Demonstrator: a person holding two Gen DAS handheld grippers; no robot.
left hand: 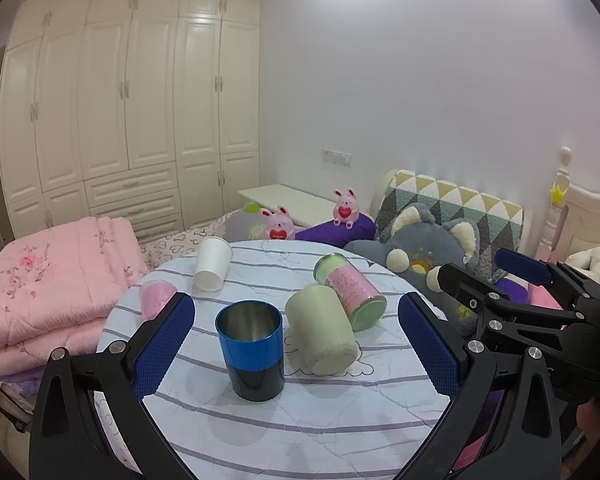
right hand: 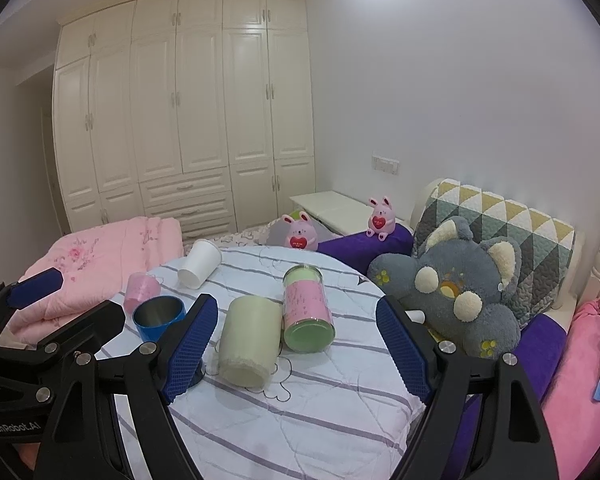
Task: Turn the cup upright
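Blue cup stands upright at centre frame. "GenRobot.AI" marks the left tool, lower left. Both tools spread, empty; right tool; the can's pink label is perhaps printed, unreadable.

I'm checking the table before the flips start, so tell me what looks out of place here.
Three cups lie on their sides: the pale green cup, the green cup with a pink label, and the white paper cup. The blue metal cup stands upright.

Bare striped desk lies open on the near side. The blue cup and pale cup crowd the middle, the jar touching behind.
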